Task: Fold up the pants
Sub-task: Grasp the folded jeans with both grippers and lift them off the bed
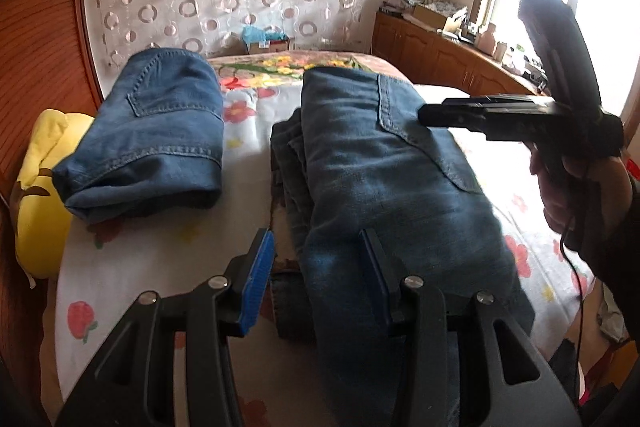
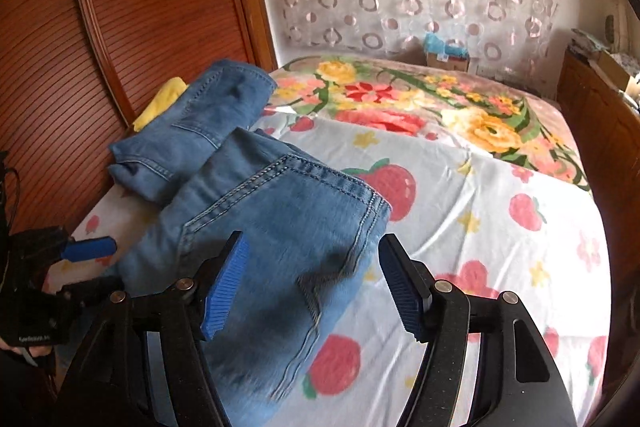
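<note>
A folded pair of blue jeans (image 1: 384,179) lies on the bed, back pocket up; it also shows in the right wrist view (image 2: 280,227). My left gripper (image 1: 316,279) is open, its jaws astride the near left edge of these jeans, holding nothing. My right gripper (image 2: 312,291) is open just above the jeans' near end, empty; in the left wrist view it (image 1: 500,117) hovers over the pocket from the right. A second folded pair of jeans (image 1: 156,131) lies further left, also seen in the right wrist view (image 2: 200,123).
The bed sheet (image 2: 480,227) has a strawberry print, with a floral blanket (image 2: 420,99) at the far end. A yellow plush (image 1: 40,195) lies at the left by the wooden headboard (image 2: 120,27). A wooden cabinet (image 1: 432,55) with clutter stands at the right under the window.
</note>
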`<state>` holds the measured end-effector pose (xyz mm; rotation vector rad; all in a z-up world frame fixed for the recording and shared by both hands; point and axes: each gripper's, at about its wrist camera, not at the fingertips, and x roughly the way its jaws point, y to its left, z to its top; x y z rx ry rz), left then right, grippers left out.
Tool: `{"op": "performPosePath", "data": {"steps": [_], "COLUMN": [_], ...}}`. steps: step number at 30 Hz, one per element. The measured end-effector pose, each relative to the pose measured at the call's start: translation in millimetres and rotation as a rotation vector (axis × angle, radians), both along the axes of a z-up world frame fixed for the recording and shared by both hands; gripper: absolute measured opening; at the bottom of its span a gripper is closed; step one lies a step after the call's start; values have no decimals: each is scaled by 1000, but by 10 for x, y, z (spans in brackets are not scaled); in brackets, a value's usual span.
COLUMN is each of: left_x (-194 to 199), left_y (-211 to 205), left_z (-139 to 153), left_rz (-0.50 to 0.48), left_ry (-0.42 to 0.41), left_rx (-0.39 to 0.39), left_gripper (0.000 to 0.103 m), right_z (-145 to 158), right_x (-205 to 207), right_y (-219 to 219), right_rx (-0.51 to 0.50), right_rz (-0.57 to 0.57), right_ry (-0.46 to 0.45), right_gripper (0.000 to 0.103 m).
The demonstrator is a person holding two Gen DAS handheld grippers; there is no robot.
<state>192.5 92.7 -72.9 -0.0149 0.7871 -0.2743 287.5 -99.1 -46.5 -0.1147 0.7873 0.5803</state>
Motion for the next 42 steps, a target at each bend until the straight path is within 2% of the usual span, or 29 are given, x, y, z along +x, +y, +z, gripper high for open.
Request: {"op": "performPosePath", "data": {"steps": [5,9,20,22,25,27,28,29,30,32,36,42], "left_x": [20,54,61,50,37,24,7,-10,-25,-40,-111,-291], "left_y": [-98,-77,-55,-39,-26,-19,-25,-34,-40,-19,-12,45], "left_z": [-132,-160,-200,-211,-212,-215,-215,-216,-211,-215,-168,18], "left_rz": [-18,-21,-20,-18,-18,-31,-38,-43,-49,-69,-69,-77], "left_ry": [9,27,36,40,47,51,52,50,48,58,50,-3], "left_rx": [76,52,22,11,-7,-30,-39,-39,-44,-86,-104,-135], "left_gripper": [43,43,43,43,40,28,25,22,15,7,1,0], "right_z": [-209,-339,-442,-462,-483,-481,-479,-476,-468,-434,-207,353], "right_x": [208,282,352,361,369,371,369,367,366,353,226,-86], "right_y": [66,54,16,1,-24,-22,-27,-30,-34,-50,-50,146], "right_rx": [-18,1,74,101,159,173,182,192,199,213,218,194], "right_rz": [15,16,59,65,78,87,94,102,105,111,135,191], "right_ry": [43,80,130,148,189,200,209,218,223,228,166,35], "right_gripper": [76,81,81,77,66,60,57,51,46,37,25,21]}}
